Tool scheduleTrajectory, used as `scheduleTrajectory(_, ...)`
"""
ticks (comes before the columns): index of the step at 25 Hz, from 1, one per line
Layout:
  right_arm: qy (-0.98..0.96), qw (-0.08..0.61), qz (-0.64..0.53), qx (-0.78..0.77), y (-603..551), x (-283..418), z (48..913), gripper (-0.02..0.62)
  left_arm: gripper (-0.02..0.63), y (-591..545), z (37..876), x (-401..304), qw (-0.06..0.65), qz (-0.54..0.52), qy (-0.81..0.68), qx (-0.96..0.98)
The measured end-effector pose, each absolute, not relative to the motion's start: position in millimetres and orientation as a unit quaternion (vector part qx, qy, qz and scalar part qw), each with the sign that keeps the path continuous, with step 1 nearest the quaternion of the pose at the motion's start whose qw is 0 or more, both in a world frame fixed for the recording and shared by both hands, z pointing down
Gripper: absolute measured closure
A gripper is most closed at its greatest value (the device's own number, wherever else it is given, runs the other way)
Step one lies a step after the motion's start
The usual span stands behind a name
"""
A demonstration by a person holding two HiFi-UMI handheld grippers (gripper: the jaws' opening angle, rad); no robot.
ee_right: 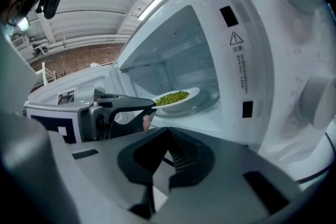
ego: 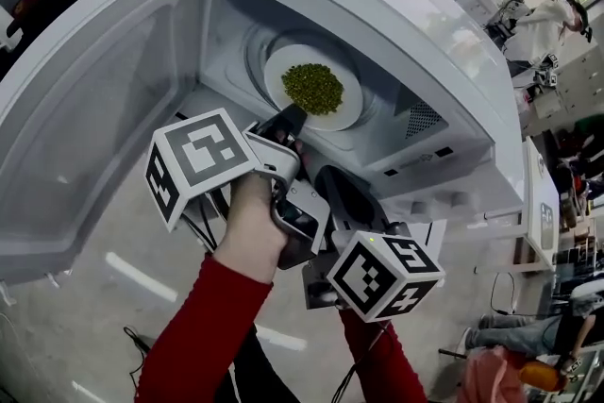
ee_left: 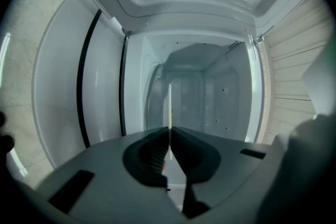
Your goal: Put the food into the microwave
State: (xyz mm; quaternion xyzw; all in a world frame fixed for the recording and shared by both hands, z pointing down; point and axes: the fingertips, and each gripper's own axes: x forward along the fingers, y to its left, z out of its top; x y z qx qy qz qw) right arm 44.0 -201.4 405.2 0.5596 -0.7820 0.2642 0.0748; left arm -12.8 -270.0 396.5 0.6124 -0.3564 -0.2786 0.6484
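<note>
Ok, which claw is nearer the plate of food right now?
Left. The left claw is closed on the plate's near rim, inside the microwave opening. The right claw is outside the microwave, behind the left one, clear of the plate.

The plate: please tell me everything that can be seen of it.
The plate is round, white and shallow, ceramic by its look, with a heap of small green food in its middle. It is inside the open microwave, over the turntable; whether it rests on it is unclear. The left gripper is shut on its near rim.
</note>
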Motion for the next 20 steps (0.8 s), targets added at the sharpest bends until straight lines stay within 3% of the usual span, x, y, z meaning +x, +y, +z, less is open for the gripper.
scheduleTrajectory(20, -0.789, 0.089, 0.243, 0.558, -209.8, 46.2, 400.5, 0.581, 0.584, -297.0, 410.4, -0.3, 0.646, -0.241, -0.39, 0.61)
